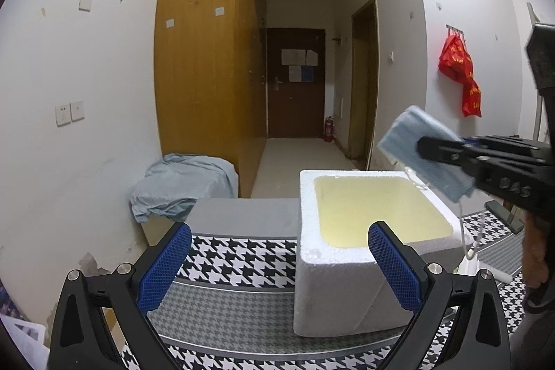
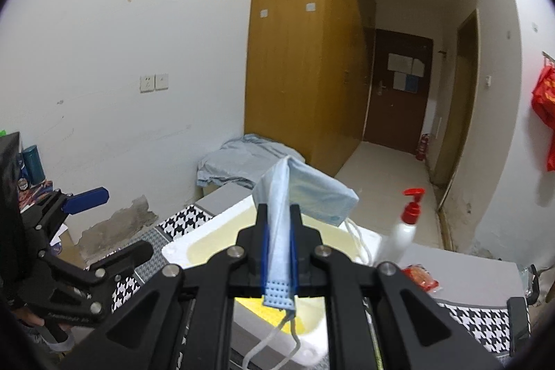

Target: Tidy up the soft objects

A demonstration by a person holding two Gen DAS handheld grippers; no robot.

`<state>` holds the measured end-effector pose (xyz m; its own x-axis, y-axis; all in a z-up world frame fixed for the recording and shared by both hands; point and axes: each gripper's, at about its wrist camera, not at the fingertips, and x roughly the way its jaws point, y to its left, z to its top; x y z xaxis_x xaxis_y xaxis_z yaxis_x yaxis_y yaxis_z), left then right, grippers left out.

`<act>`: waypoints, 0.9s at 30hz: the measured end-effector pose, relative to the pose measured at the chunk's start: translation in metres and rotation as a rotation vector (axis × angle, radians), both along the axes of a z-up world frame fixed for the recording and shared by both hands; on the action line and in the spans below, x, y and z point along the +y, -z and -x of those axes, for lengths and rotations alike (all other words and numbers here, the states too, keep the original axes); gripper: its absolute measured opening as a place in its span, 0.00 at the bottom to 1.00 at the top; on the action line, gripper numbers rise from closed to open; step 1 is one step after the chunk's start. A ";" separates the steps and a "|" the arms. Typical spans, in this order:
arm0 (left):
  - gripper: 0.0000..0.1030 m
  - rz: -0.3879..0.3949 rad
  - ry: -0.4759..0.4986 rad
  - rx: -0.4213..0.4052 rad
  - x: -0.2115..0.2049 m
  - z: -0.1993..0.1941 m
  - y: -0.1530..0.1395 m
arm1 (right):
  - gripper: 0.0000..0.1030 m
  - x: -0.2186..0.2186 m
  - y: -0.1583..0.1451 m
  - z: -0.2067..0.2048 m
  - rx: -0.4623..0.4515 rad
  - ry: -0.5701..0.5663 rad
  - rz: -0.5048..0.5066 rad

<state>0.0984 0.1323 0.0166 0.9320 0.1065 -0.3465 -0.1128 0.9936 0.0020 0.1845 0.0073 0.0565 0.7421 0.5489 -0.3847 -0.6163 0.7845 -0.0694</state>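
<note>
Left gripper: jaws wide apart, nothing between the blue pads, hovering near the white foam box on the houndstooth cloth. Keep clear of the box opening; no contact needed unless the light box shifts, in which case steady the near left wall. Foam box: open top, yellowish interior, apparently bare inside as far as visible. Right gripper: jaws closed on the blue face mask, pinched at a fold, free part sticking out beyond the fingertips, white ear loops dangling over the box rim and below the jaws. Mask position: in the air, above the right side of the box, not yet inside. Recommended handling: carry further over the centre of the cavity, lower until the loops drop inside the rim, then release; a soft mask tends to cling to a pad or catch a loop, so withdraw straight up. Far right: pump bottle just beside the box; avoid brushing with loops or fingers.
</note>
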 end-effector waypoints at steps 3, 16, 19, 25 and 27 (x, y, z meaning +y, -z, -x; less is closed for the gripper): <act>0.99 0.007 0.003 0.010 0.001 -0.003 0.003 | 0.13 0.009 0.007 -0.008 0.025 -0.002 0.022; 0.99 0.042 -0.009 0.009 0.015 -0.001 0.007 | 0.52 0.026 0.029 -0.027 0.127 0.005 0.078; 0.99 0.038 -0.011 0.011 0.016 0.000 0.007 | 0.64 0.023 0.027 -0.025 0.133 0.016 0.069; 0.99 0.032 -0.008 0.016 0.014 0.001 0.008 | 0.76 0.008 0.017 -0.017 0.119 0.028 0.015; 0.99 0.032 -0.008 0.015 0.013 0.002 0.007 | 0.76 0.003 0.014 -0.014 0.112 0.034 0.003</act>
